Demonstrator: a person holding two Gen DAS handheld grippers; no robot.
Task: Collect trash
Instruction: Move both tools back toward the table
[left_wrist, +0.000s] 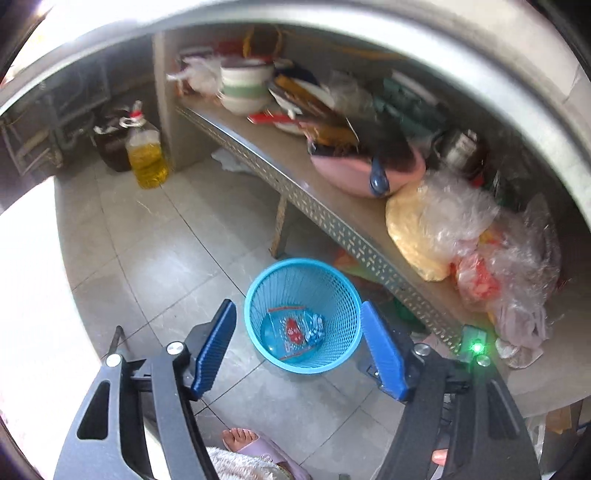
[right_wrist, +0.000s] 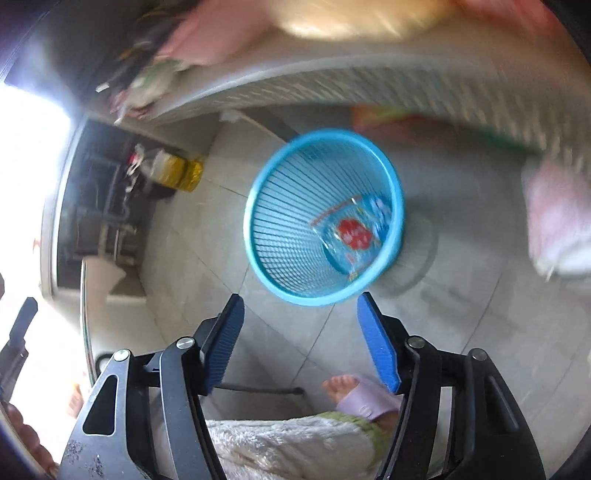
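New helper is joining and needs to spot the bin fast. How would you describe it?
Find the long metal shelf with the punched front edge, piled with bowls and plastic bags. On the tiled floor just in front of it stands a round blue mesh basket. It is the only bright blue container, with a clear printed plastic bag lying at its bottom.
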